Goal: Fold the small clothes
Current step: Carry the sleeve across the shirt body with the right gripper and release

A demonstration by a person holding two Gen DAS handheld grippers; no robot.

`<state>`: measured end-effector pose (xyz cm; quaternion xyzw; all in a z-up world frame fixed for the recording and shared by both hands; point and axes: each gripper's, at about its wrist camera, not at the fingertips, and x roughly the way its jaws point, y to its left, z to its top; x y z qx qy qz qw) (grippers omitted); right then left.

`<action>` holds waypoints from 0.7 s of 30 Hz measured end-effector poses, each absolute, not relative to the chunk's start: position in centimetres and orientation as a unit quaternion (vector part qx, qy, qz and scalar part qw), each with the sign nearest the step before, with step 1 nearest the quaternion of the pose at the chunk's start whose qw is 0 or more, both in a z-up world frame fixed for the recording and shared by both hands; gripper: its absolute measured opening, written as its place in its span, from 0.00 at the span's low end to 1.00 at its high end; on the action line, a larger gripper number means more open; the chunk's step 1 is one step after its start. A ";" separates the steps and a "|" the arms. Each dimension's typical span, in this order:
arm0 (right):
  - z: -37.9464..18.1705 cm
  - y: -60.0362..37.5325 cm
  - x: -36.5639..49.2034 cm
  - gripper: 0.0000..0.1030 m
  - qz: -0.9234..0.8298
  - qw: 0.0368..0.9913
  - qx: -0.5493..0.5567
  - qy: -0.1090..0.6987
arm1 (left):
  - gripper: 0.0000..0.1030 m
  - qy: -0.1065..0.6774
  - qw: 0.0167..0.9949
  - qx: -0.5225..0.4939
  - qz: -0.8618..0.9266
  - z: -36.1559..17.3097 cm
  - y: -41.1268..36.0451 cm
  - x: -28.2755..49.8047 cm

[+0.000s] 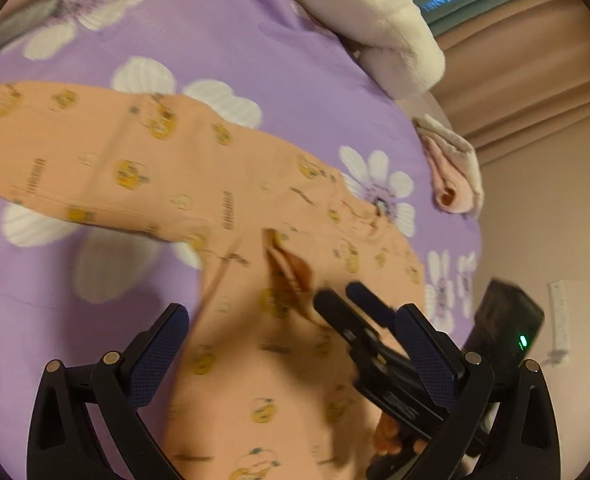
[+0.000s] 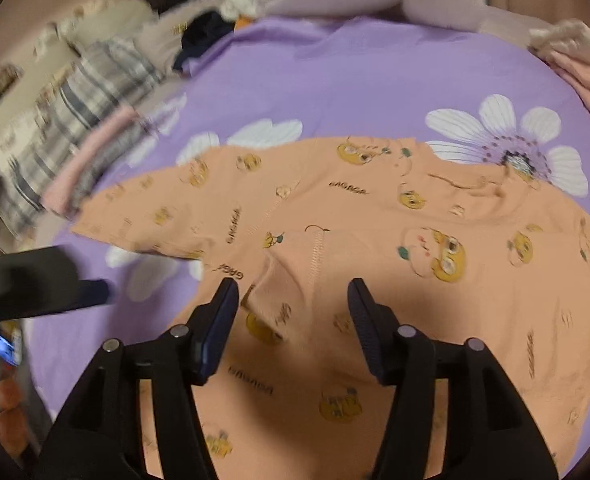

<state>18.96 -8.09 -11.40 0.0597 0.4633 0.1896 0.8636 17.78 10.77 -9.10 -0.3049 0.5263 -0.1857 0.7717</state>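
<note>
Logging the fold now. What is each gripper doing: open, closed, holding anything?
Left gripper: open, holding nothing, over the peach shirt.
Right gripper: open, holding nothing, above a folded-over bit of the shirt.

A peach-orange long-sleeved top (image 2: 375,240) is printed with yellow cartoon faces and small dark lettering. The bedsheet (image 2: 355,80) beneath is lilac, patterned with large white daisies with purple-speckled centres. A fluffy blanket (image 1: 367,12) is seen in cream white. A folded garment (image 1: 455,176) is coloured pale pink and off-white. Plaid cloth (image 2: 91,80) is checked in grey, white and dark blue. The gripper fingers (image 2: 219,328) are black, with dark blue textured pads.
</note>
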 end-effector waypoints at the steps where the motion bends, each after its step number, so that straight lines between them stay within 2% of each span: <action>1: -11.0 -9.2 18.3 0.59 0.190 0.865 0.079 0.457 | 0.99 0.528 0.767 -0.309 -0.192 -9.2 10.4 18.0; 7: -10.6 -15.5 13.9 0.62 0.175 0.867 0.165 0.436 | 0.99 0.541 0.731 -0.338 -0.240 -10.8 7.5 19.6; 11: -11.0 -18.4 10.6 0.62 0.165 0.865 0.204 0.427 | 0.87 0.548 0.721 -0.349 -0.243 -12.1 6.2 20.8; 14: -11.2 -19.8 8.8 0.62 0.159 0.864 0.219 0.424 | 0.68 0.558 0.720 -0.338 -0.234 -13.1 5.2 21.6; 17: -11.4 -21.1 7.5 0.62 0.153 0.864 0.234 0.419 | 0.40 0.569 0.726 -0.322 -0.213 -13.9 4.7 22.1; 19: -11.4 -21.8 6.8 0.62 0.148 0.863 0.242 0.418 | 0.10 0.572 0.732 -0.315 -0.193 -14.3 4.8 22.2; 21: -11.5 -22.1 6.4 0.62 0.148 0.862 0.244 0.419 | 0.08 0.563 0.746 -0.309 -0.176 -14.0 5.3 21.8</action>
